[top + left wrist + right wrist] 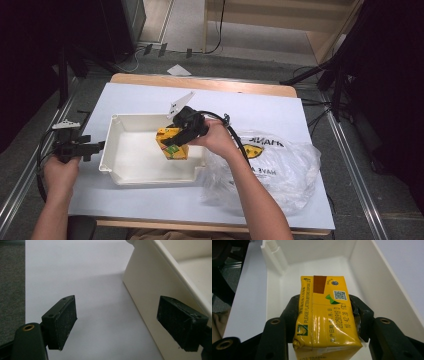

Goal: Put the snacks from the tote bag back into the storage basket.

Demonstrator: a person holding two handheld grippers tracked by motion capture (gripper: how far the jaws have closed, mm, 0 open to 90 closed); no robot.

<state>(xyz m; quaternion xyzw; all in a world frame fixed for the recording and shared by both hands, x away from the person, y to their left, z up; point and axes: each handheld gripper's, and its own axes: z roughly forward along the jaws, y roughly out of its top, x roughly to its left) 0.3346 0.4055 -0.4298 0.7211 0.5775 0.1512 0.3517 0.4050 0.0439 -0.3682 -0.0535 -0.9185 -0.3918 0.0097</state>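
A yellow drink carton hangs over the inside of the white plastic bin, near the bin's right end. My right gripper is shut on the carton, a black pad pressed on each side of it, and points down into the bin. At the bin's left outer wall, my left gripper stands open and low over the white sheet, with nothing between its fingers. Its right pad is close against the bin wall.
A crumpled clear plastic bag with yellow and black print lies right of the bin, partly under the right forearm. The white sheet covers the table. Grey floor and metal rails border both sides.
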